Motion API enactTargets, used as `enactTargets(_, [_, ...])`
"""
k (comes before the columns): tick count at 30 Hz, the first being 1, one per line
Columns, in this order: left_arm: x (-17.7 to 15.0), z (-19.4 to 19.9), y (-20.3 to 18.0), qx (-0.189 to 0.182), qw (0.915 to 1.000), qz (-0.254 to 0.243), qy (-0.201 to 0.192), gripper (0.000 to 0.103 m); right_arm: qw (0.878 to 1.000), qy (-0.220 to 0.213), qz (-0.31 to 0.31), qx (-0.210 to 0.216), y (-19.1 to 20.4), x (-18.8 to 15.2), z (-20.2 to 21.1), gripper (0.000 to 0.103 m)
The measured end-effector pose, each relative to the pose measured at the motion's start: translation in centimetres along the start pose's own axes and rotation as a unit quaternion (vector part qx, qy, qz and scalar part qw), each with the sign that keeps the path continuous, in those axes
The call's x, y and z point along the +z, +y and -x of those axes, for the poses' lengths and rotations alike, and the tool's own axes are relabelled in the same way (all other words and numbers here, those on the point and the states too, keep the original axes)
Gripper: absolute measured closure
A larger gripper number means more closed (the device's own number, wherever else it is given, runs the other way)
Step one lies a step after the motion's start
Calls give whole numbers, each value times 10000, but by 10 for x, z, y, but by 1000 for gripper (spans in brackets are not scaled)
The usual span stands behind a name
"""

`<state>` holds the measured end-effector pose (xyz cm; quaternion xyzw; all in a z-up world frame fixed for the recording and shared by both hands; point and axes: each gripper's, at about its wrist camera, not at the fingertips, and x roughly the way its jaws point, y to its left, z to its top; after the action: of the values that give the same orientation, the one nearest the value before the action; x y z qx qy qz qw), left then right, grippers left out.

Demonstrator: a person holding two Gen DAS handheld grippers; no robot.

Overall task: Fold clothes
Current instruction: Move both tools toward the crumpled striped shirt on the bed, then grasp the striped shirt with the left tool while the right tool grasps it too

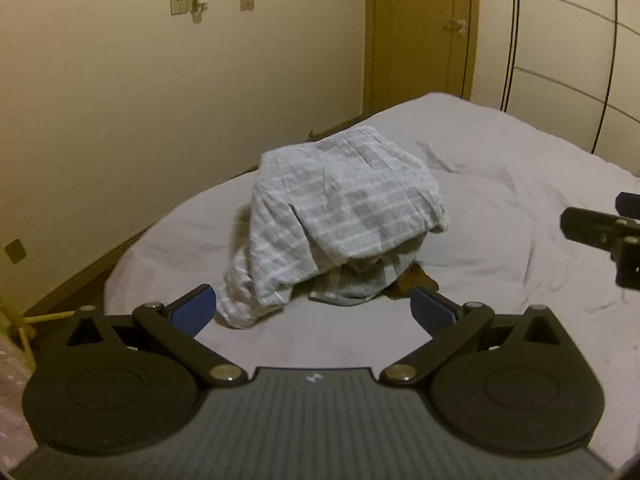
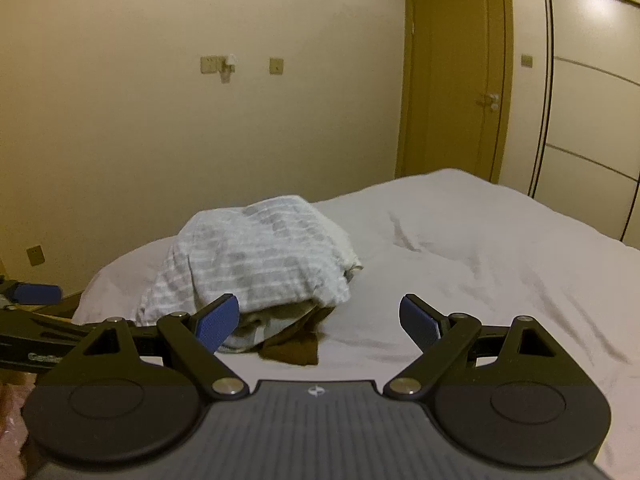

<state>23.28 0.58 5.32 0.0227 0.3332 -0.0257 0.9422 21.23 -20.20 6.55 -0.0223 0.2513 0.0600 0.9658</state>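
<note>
Both the left hand-held gripper [image 1: 314, 306] and the right hand-held gripper [image 2: 319, 318] gape wide, holding nothing. A heap of checked clothes [image 1: 340, 208] lies on the bed [image 1: 500, 184] at twelve o'clock of the left one, brown cloth [image 2: 296, 346] beneath.

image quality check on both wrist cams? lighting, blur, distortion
Left wrist view: dim yellow indoor light, heavy fisheye bending of the wardrobe lines, black vignette corners; plaid garment soft but readable, left gripper open. Right wrist view: same warm cast, glare patch on the wardrobe, garment slightly blurred; right gripper open, sharp.
</note>
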Motion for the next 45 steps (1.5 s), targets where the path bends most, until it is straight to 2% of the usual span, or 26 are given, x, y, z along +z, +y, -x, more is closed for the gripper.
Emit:
enactTargets(4, [42,34,1,-25,9992,53,386,1,9993,366,-59,19,-13,45,24,14])
enactTargets(8, [71,55,-7,-15,9989,-203,431,1,9989,464,-76,11,-27,76,43,14])
enactTargets(12, [89,60,-5,-1,9990,-277,350,1,9994,322,-103,-87,-35,96,45,14])
enactTargets(16, [103,45,9,11,9988,-283,401,1,9991,406,-31,-69,-28,106,33,15])
enactTargets(22, [120,-8,43,-172,9983,-259,497,1,9976,662,143,-170,-1,112,-4,15])
enactTargets(26, [128,-52,63,-444,9956,-507,648,1,9958,809,99,-407,20,115,-37,15])
enactTargets(31, [127,-102,83,-761,9897,-801,915,1,9920,1142,76,-528,48,116,-88,16])
enactTargets(38, [117,-163,95,-1104,9799,-1033,1304,4,9849,1585,46,-690,56,110,-132,18])
enactTargets(41, [115,-194,93,-1201,9744,-1140,1518,12,9816,1799,214,-610,57,103,-155,19])
enactTargets(43, [115,-213,89,-1246,9714,-1177,1643,31,9787,1956,421,-469,58,100,-171,19])
enactTargets(45, [116,-231,86,-1282,9690,-1131,1782,44,9763,2058,599,-303,58,98,-187,19])
